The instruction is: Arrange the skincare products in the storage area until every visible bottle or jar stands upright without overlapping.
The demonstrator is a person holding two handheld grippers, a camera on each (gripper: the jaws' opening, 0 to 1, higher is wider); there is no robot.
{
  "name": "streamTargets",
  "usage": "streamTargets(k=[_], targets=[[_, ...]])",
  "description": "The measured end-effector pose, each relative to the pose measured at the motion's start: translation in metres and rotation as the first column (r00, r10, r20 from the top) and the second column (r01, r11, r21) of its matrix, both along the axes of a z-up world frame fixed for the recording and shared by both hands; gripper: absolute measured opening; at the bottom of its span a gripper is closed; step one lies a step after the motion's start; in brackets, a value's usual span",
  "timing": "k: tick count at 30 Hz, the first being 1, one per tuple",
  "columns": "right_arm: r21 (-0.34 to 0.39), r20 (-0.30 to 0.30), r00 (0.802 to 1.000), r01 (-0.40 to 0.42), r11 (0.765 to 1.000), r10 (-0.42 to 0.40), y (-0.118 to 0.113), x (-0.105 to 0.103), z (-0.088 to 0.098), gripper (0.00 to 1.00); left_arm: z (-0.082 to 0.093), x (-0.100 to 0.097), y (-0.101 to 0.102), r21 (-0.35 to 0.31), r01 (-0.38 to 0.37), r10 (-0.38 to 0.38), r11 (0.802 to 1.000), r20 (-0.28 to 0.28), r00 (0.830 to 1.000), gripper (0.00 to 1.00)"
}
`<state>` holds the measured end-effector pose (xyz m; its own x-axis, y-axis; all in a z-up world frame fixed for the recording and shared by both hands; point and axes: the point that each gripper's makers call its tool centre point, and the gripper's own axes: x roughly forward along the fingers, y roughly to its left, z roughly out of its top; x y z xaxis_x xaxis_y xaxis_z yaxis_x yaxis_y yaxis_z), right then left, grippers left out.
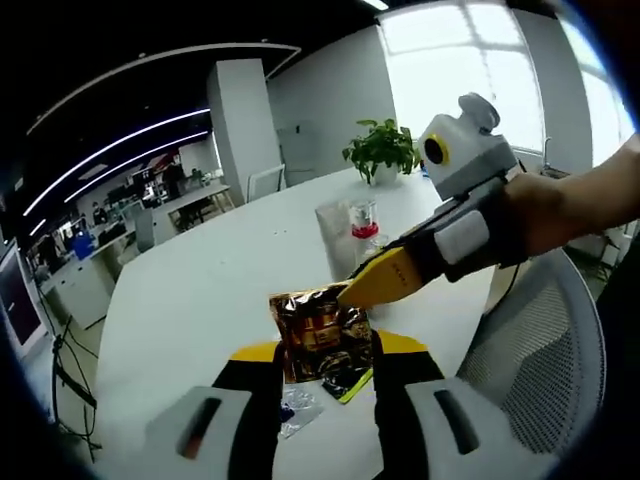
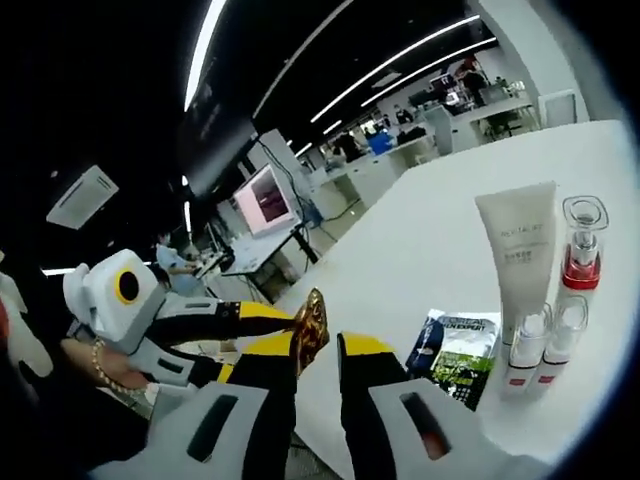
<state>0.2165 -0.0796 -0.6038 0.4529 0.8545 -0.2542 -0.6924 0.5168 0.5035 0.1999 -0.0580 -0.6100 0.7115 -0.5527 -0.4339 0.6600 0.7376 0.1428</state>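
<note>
A white bench [image 1: 190,290] in an open office carries the skincare products. In the left gripper view, the left hand-held gripper [image 1: 328,365] is clamped on a shiny gold-brown sachet [image 1: 322,335], and the right hand-held gripper [image 1: 372,283] comes in from the right, its yellow tip touching the sachet's top edge. Whether the right one is apart or together cannot be told. Just under the left gripper lies a small clear packet [image 1: 298,408]. In the right gripper view, beyond the jaws, a dark green sachet [image 2: 457,353] lies flat beside two small white bottles [image 2: 545,345], a white tube [image 2: 519,250] and a clear red-banded bottle [image 2: 581,245], all standing upright. A potted plant [image 1: 381,150] stands at the far end.
</note>
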Motion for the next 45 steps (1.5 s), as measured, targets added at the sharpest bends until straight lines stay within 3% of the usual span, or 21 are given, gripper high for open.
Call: streamTargets(k=[3, 11, 14, 16, 19, 22, 24, 25, 28, 29, 31, 32, 33, 34, 36, 39, 41, 43, 45], targets=[[0.058, -0.024, 1.0, 0.006, 0.998, -0.004, 0.003, 0.0, 0.005, 0.02, 0.001, 0.0, -0.001, -0.009, 0.004, -0.004, 1.0, -0.002, 1.0, 0.32], [0.037, -0.014, 1.0, 0.011, 0.999, -0.01, -0.002, 0.001, 0.003, 0.01, -0.003, 0.0, 0.0, -0.05, 0.028, -0.029, 0.998, -0.022, 0.999, 0.36], [0.017, -0.019, 1.0, 0.023, 1.0, -0.022, -0.004, 0.003, 0.001, 0.01, -0.002, -0.001, 0.007, -0.077, 0.029, -0.032, 0.997, -0.03, 0.999, 0.31], [0.02, -0.022, 1.0, 0.018, 1.0, -0.018, -0.004, 0.004, 0.003, 0.01, -0.003, 0.0, 0.016, -0.147, 0.001, -0.013, 0.989, -0.084, 0.996, 0.35], [0.015, -0.017, 1.0, 0.003, 1.0, -0.003, -0.002, 0.004, 0.004, 0.01, -0.001, 0.005, 0.033, -0.17, -0.021, 0.006, 0.985, -0.091, 0.996, 0.35], [0.03, -0.02, 1.0, -0.013, 0.999, 0.014, 0.003, 0.003, 0.01, 0.01, -0.002, 0.005, 0.046, -0.292, -0.042, -0.012, 0.955, -0.182, 0.983, 0.27], [0.031, -0.013, 0.999, -0.031, 0.999, 0.031, 0.008, 0.001, 0.013, 0.01, -0.001, -0.004, 0.04, -0.37, -0.028, -0.069, 0.929, -0.247, 0.967, 0.25], [0.031, -0.011, 0.999, -0.039, 0.999, 0.039, 0.009, 0.0, 0.014, 0.01, 0.0, 0.0, 0.046, -0.389, -0.039, -0.063, 0.921, -0.245, 0.967, 0.25], [0.04, -0.006, 0.998, -0.063, 0.997, 0.063, 0.015, -0.005, 0.018, 0.01, 0.007, 0.001, 0.048, -0.52, -0.076, -0.088, 0.851, -0.285, 0.955, 0.2], [0.053, -0.013, 0.998, -0.068, 0.996, 0.069, 0.017, -0.007, 0.019, 0.01, 0.004, -0.001, 0.049, -0.529, -0.06, -0.116, 0.846, -0.292, 0.949, 0.17], [0.066, -0.016, 0.997, -0.074, 0.995, 0.076, 0.019, -0.008, 0.021, 0.01, -0.005, -0.003, 0.05, -0.493, -0.048, -0.12, 0.868, -0.304, 0.945, 0.13], [0.069, -0.019, 0.997, -0.079, 0.995, 0.08, 0.02, -0.009, 0.022, 0.01, -0.006, -0.004, 0.049, -0.499, -0.05, -0.121, 0.865, -0.304, 0.945, 0.12], [0.071, -0.02, 0.996, -0.082, 0.994, 0.084, 0.02, -0.011, 0.022, 0.01, -0.006, -0.005, 0.048, -0.523, -0.055, -0.131, 0.85, -0.313, 0.941, 0.12], [0.071, -0.02, 0.996, -0.087, 0.994, 0.088, 0.021, -0.011, 0.022, 0.01, -0.002, -0.006, 0.045, -0.566, -0.071, -0.143, 0.821, -0.325, 0.935, 0.11], [0.068, -0.021, 0.995, -0.099, 0.993, 0.1, 0.022, -0.013, 0.022, 0.01, 0.002, -0.006, 0.043, -0.604, -0.077, -0.151, 0.793, -0.319, 0.936, 0.08], [0.065, -0.019, 0.995, -0.099, 0.993, 0.1, 0.021, -0.012, 0.021, 0.01, -0.003, -0.006, 0.043, -0.576, -0.081, -0.134, 0.813, -0.322, 0.937, 0.02], [0.043, -0.013, 0.996, -0.091, 0.995, 0.092, 0.019, -0.01, 0.018, 0.01, -0.002, -0.006, 0.043, -0.586, -0.099, -0.124, 0.805, -0.329, 0.936, 0.0], [0.011, -0.011, 0.997, -0.082, 0.997, 0.083, 0.018, -0.008, 0.015, 0.01, -0.002, -0.007, 0.043, -0.609, -0.168, -0.106, 0.775, -0.386, 0.916, 0.0], [-0.056, 0.024, 0.996, -0.081, 0.995, 0.083, 0.016, -0.005, 0.01, 0.01, -0.001, -0.007, 0.044, -0.617, -0.215, -0.081, 0.757, -0.415, 0.906, 0.0]])
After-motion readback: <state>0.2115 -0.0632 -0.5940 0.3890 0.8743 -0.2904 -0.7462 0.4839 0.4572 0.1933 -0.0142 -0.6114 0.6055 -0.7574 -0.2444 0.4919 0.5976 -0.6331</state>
